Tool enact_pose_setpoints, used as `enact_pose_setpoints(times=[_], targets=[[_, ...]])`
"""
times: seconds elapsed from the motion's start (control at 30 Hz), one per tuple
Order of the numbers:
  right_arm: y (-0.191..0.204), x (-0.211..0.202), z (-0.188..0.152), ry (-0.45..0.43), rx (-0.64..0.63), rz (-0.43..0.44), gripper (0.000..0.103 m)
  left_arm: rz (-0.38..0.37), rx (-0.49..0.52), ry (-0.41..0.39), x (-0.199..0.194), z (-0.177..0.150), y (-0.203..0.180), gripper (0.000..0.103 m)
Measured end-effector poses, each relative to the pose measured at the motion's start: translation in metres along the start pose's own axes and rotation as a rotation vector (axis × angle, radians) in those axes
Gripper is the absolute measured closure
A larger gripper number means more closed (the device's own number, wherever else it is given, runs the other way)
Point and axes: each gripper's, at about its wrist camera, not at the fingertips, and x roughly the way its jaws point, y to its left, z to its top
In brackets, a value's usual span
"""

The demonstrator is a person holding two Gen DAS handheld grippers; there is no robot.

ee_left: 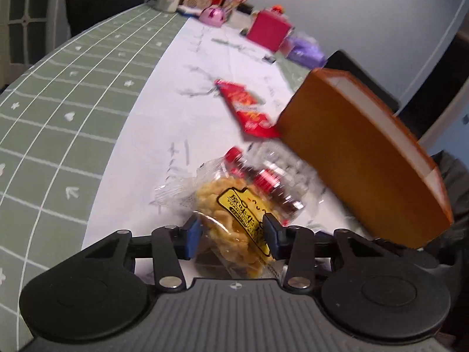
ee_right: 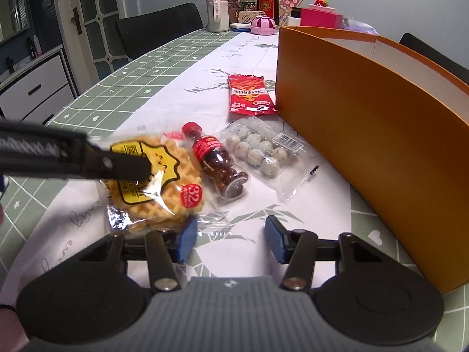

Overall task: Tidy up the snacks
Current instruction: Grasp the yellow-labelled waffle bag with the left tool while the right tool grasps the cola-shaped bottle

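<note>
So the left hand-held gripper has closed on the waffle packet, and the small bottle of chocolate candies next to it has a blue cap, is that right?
Not quite. The left hand-held gripper is closed on the waffle packet, but the small bottle beside it has a red cap, not blue. The right wrist view shows this most clearly.

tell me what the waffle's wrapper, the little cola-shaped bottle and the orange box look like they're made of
Waffle wrapper: thin clear plastic film, glossy; it crinkles and throws glare, and the waffle shows through.
Cola-shaped bottle: clear, apparently rigid plastic with a red cap; the dark round candies show through.
Orange box: probably cardboard, matte orange outside, white inside; thin, flat walls with a visible seam.
</note>
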Motion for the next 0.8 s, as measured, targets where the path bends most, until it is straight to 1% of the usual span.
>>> enact_pose_setpoints(times=[0.03, 0.1, 0.13, 0.17, 0.27, 0.4, 0.47, 0.5, 0.6, 0.67, 0.73, 0.8], targets=[[0.000, 0.000, 0.000, 0.001, -0.001, 0.004, 0.053, -0.001, -0.010, 0.007, 0.003, -0.001, 0.001, 0.044], [0.001, -0.001, -0.001, 0.000, -0.002, 0.006, 0.053, 0.000, -0.034, 0.012, 0.005, -0.004, 0.004, 0.041], [0.000, -0.001, -0.001, -0.001, -0.001, 0.007, 0.053, 0.005, -0.032, 0.014, 0.006, -0.004, 0.004, 0.036], [0.000, -0.001, -0.001, 0.000, 0.001, 0.011, 0.053, 0.022, -0.022, 0.019, 0.007, -0.004, 0.002, 0.027], [-0.002, -0.002, 0.000, 0.002, 0.019, 0.026, 0.054, 0.050, 0.014, 0.034, 0.007, -0.006, -0.003, 0.024], [-0.001, -0.002, 0.000, -0.002, 0.031, 0.042, 0.063, 0.058, 0.002, 0.055, 0.010, -0.003, -0.007, 0.024], [0.001, -0.002, 0.000, -0.001, 0.029, 0.049, 0.067, 0.050, -0.003, 0.055, 0.010, -0.004, -0.009, 0.034], [0.001, -0.003, 0.000, 0.001, 0.031, 0.052, 0.068, 0.041, -0.013, 0.053, 0.009, -0.005, -0.009, 0.038], [-0.001, -0.003, 0.000, 0.008, 0.038, 0.059, 0.068, 0.032, -0.008, 0.030, 0.005, -0.008, -0.009, 0.047], [-0.002, -0.004, 0.000, 0.012, 0.036, 0.063, 0.068, 0.028, 0.001, 0.010, 0.000, -0.010, -0.010, 0.056], [-0.002, -0.004, 0.000, 0.015, 0.036, 0.062, 0.068, 0.023, 0.005, -0.005, -0.004, -0.010, -0.010, 0.061], [-0.001, -0.005, -0.001, 0.021, 0.031, 0.064, 0.067, 0.023, 0.014, -0.010, -0.008, -0.009, -0.011, 0.063]])
